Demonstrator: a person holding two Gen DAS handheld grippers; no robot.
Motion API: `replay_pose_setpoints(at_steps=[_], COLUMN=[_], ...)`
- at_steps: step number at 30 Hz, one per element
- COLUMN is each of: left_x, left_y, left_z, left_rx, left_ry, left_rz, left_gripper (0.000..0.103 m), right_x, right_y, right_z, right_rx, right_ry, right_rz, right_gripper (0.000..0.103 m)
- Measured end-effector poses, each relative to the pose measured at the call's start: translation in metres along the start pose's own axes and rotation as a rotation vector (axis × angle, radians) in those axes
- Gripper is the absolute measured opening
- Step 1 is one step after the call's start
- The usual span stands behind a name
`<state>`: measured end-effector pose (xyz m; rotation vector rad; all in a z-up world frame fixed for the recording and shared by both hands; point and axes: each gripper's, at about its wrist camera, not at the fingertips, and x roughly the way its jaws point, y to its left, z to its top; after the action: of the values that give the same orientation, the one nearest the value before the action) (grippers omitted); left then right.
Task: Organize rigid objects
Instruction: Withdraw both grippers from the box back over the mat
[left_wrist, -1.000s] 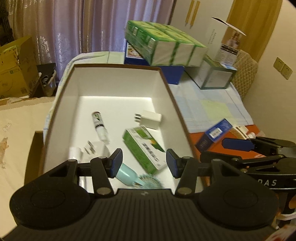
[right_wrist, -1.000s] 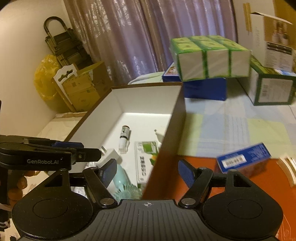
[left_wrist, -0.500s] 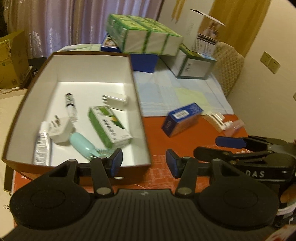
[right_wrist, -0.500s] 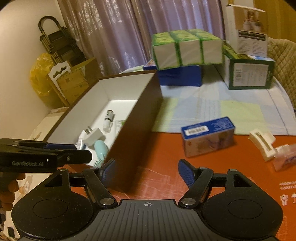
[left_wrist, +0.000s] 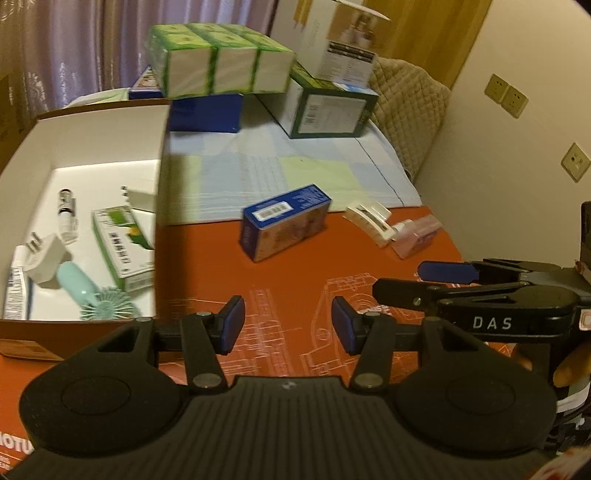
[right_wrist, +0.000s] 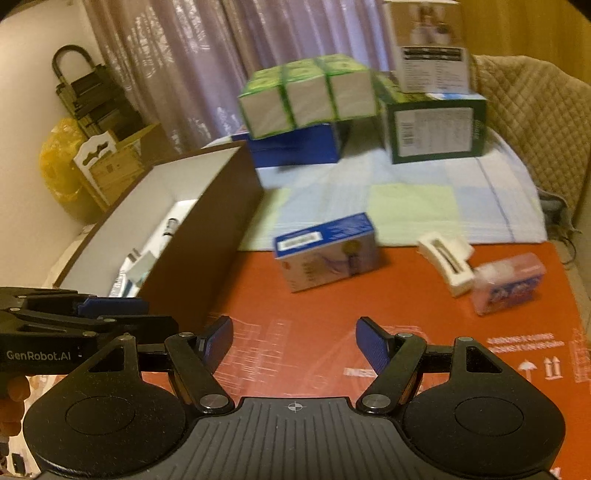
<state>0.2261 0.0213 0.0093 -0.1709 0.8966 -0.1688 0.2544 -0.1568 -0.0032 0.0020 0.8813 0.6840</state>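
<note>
A brown cardboard box (left_wrist: 159, 206) (right_wrist: 207, 236) with a white inside stands at the left. In it lie a green carton (left_wrist: 122, 247), a white plug (left_wrist: 42, 258), a mint brush (left_wrist: 92, 291), a small bottle (left_wrist: 65, 214) and a tube (left_wrist: 14, 291). On the orange mat lie a blue carton (left_wrist: 284, 225) (right_wrist: 328, 251), a white clip (left_wrist: 369, 218) (right_wrist: 447, 258) and a pink packet (left_wrist: 417, 236) (right_wrist: 509, 284). My left gripper (left_wrist: 288, 325) is open and empty over the mat. My right gripper (right_wrist: 295, 343) (left_wrist: 443, 273) is open and empty too, short of the blue carton.
At the back stand green-and-white packs (left_wrist: 218, 62) on a blue box (left_wrist: 205, 112), a dark green box (left_wrist: 332, 110) and a white carton (right_wrist: 428, 48), all on a pale checked cloth (left_wrist: 295, 173). A quilted chair back (right_wrist: 528, 110) is at the right, with a wall beside it.
Both grippers have swept right, from over the brown box to over the orange mat. The box now sits at the left and the clip and pink packet have come into view. Jaws unchanged.
</note>
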Motion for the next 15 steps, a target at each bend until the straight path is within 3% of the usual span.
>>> replay_pose_setpoints(at_steps=[9,15], left_x=[0.028,0.050], left_y=[-0.036,-0.042], left_z=[0.003,0.015], left_rx=[0.029,0.088], left_ry=[0.025,0.010], left_rz=[-0.014,0.031], left_gripper=[0.048,0.053], right_x=[-0.017,-0.024], right_y=[-0.049,-0.080], right_z=[-0.008,-0.009], right_rx=[0.055,0.090], right_ry=[0.007,0.009], right_rz=[-0.039,-0.071], right_gripper=[0.070,0.070])
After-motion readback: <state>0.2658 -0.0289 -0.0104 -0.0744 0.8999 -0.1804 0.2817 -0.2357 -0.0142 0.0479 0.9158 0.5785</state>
